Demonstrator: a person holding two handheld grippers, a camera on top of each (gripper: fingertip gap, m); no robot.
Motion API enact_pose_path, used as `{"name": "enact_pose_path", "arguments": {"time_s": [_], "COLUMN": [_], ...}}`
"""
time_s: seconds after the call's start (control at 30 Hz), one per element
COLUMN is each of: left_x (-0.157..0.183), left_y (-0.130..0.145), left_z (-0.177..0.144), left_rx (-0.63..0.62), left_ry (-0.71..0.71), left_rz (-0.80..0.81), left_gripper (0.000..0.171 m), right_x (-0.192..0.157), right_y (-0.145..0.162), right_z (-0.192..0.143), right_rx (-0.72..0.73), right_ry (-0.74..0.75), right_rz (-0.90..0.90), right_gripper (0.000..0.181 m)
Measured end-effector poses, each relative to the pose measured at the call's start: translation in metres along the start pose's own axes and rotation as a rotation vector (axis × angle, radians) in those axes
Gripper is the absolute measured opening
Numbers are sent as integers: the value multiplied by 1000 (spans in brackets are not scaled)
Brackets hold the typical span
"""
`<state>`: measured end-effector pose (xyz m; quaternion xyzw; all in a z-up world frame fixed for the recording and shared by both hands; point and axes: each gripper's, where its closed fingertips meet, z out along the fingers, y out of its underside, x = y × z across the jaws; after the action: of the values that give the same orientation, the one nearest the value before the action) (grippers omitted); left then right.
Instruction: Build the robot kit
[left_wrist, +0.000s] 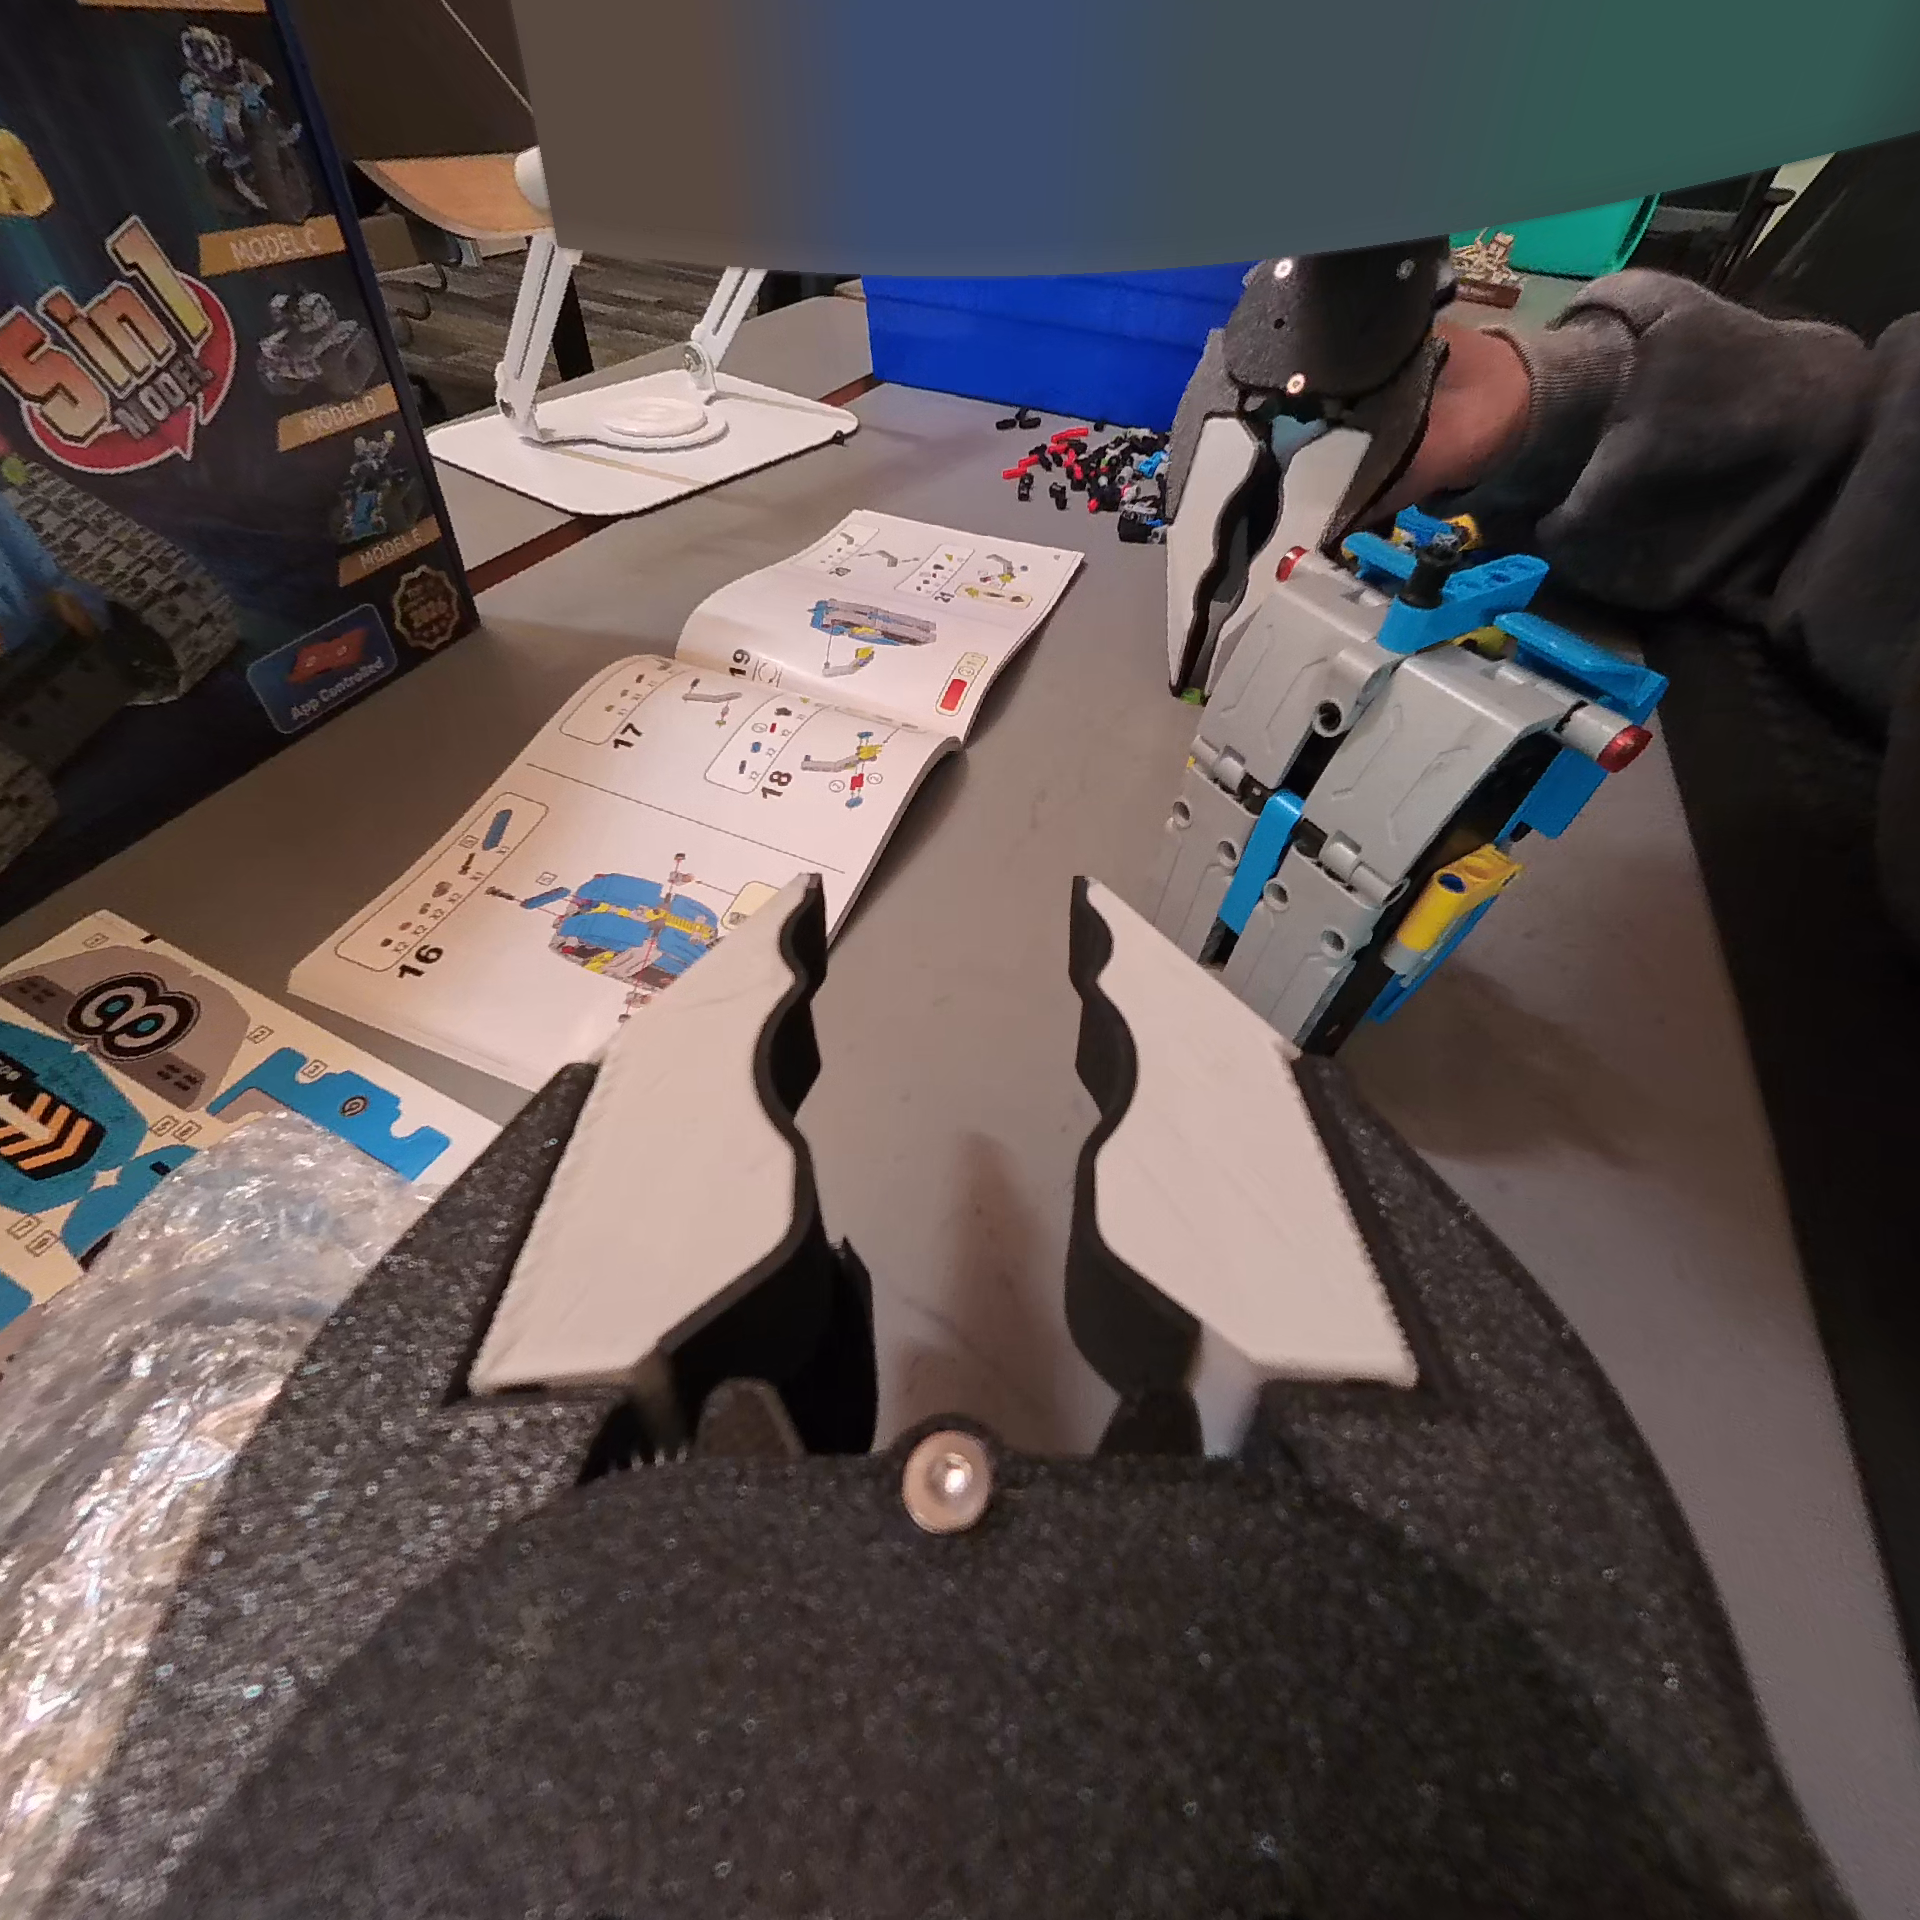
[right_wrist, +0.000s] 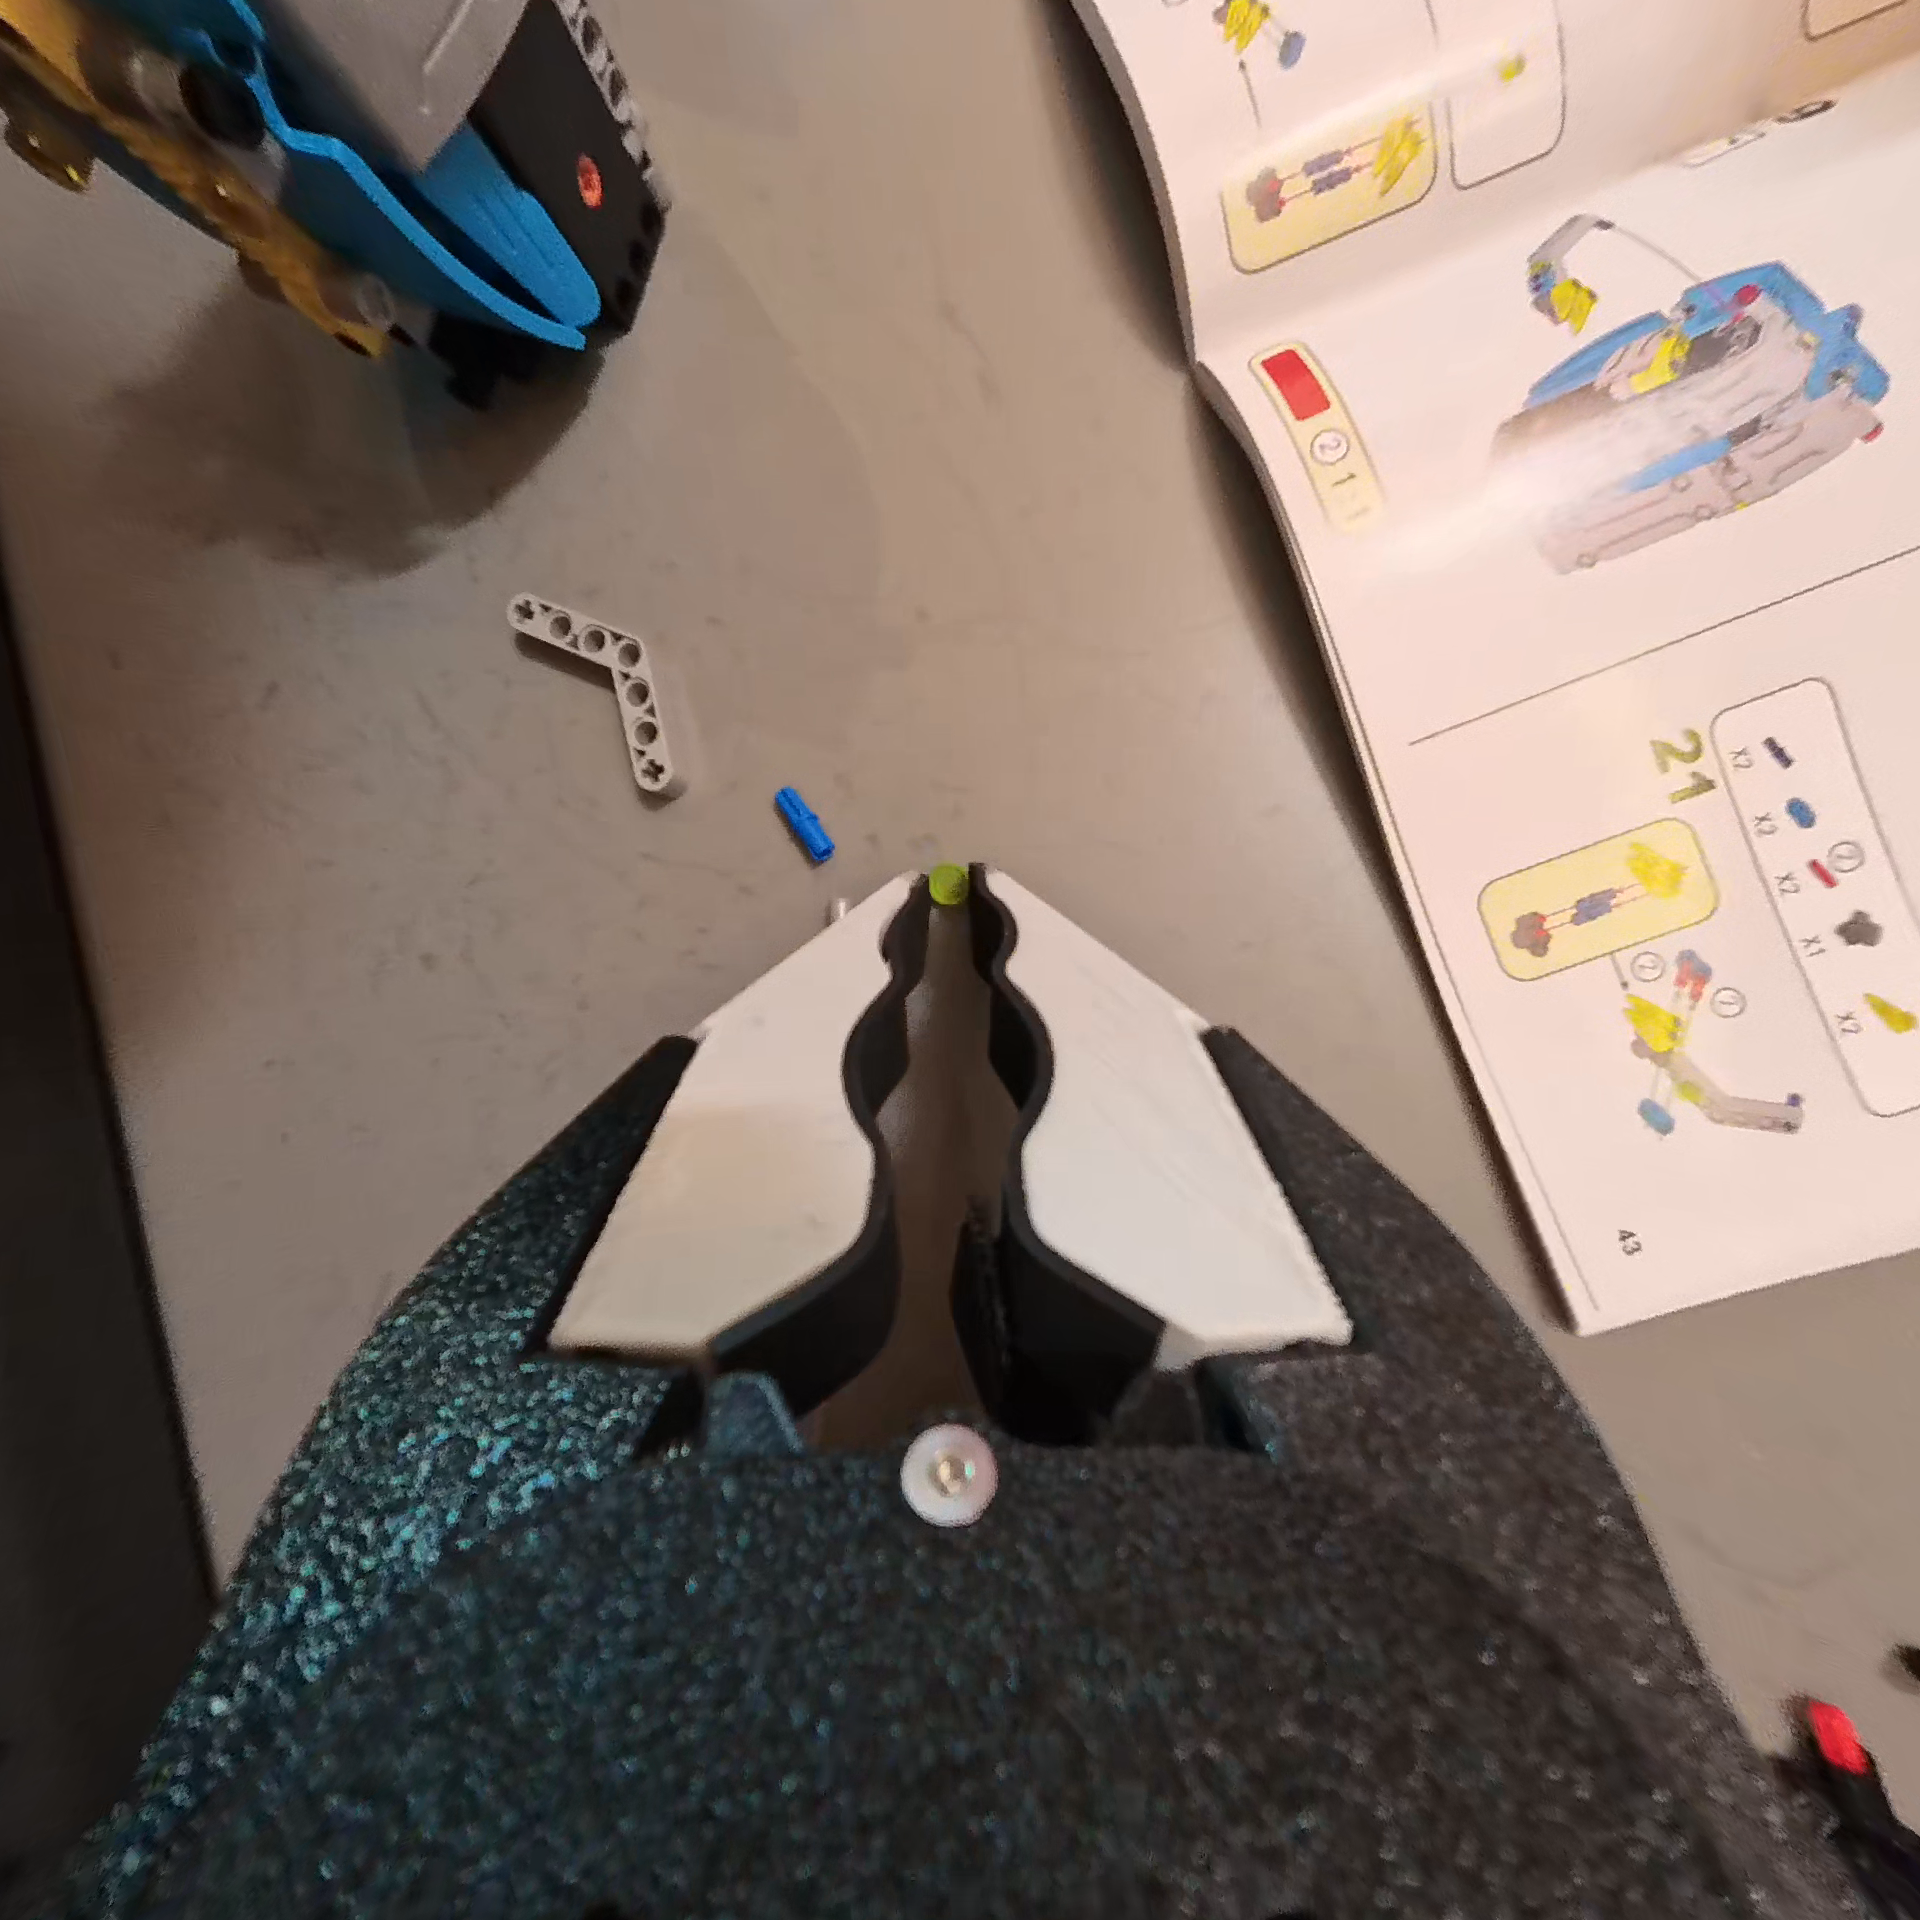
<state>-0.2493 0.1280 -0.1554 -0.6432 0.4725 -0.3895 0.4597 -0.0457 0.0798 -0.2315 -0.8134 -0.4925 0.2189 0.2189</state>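
Observation:
My left gripper (left_wrist: 948, 904) is open and empty above the grey table (left_wrist: 987, 665), between the open instruction booklet (left_wrist: 717, 779) and a grey, blue and yellow brick model (left_wrist: 1382, 769) standing to its right. My right gripper (right_wrist: 948, 881) is shut on a small lime-green piece (right_wrist: 947, 884) pinched at its fingertips, just above the table (right_wrist: 935, 468). It also shows in the left wrist view (left_wrist: 1195, 681), pointing down beside the model. A blue pin (right_wrist: 804, 823) and a grey angled beam (right_wrist: 608, 686) lie just left of the tips. The model's corner (right_wrist: 436, 177) is at the upper left.
A toy box (left_wrist: 187, 416) stands at the left, a sticker sheet (left_wrist: 125, 1070) and bubble wrap (left_wrist: 156, 1351) at the lower left. A white stand (left_wrist: 644, 426), a blue bin (left_wrist: 1039, 332) and a pile of small parts (left_wrist: 1091, 473) are at the back. The booklet (right_wrist: 1610, 623) lies to the right gripper's right. My hands' fingertips stand some 25 cm from each other.

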Motion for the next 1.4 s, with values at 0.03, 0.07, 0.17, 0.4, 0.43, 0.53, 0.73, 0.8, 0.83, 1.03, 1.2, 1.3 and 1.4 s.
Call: {"name": "enact_pose_path", "arguments": {"time_s": [0.03, 0.07, 0.17, 0.4, 0.43, 0.53, 0.73, 0.8, 0.83, 1.03, 1.2, 1.3, 1.4], "left_x": [0, 0, 0, 0, 0, 0, 6, 7, 7, 8, 7, 6, 6], "left_y": [0, 0, 0, 0, 0, 1, 3, 5, 6, 9, 11, 12, 12], "left_z": [0, 0, 0, 0, 0, 1, 3, 5, 6, 8, 10, 11, 12], "left_rx": [0, 1, 0, -2, -3, -9, -20, -37, -47, -66, -86, -94, -99], "left_ry": [0, -1, 0, -1, -1, -4, -1, -14, -20, -43, -57, -69, -79], "left_rz": [0, 2, 1, 2, 2, 6, 60, 85, 93, 132, 142, 149, 156], "left_gripper": [47, 47, 47, 47, 47, 47, 46, 46, 46, 44, 43, 43, 43], "right_x": [-1, -3, -6, 11, 13, 18, 20, 21, 25, 40, 39, 37, 37], "right_y": [0, -1, -6, -9, -7, 1, 2, 3, 5, 12, 13, 13, 14], "right_z": [0, -1, -2, -11, -11, -8, -12, -14, -15, -26, -28, -28, -29], "right_rx": [2, 3, 22, 52, 43, -2, -46, -65, -82, -161, -188, -195, -205], "right_ry": [-16, -31, -39, 64, 74, 110, 198, 241, 281, 457, 484, 489, 498], "right_rz": [14, 22, 8, 0, 0, -14, -87, -126, -150, -239, -263, -272, -281], "right_gripper": [9, 13, 21, 20, 20, 20, 16, 14, 14, 8, 8, 8, 8]}}
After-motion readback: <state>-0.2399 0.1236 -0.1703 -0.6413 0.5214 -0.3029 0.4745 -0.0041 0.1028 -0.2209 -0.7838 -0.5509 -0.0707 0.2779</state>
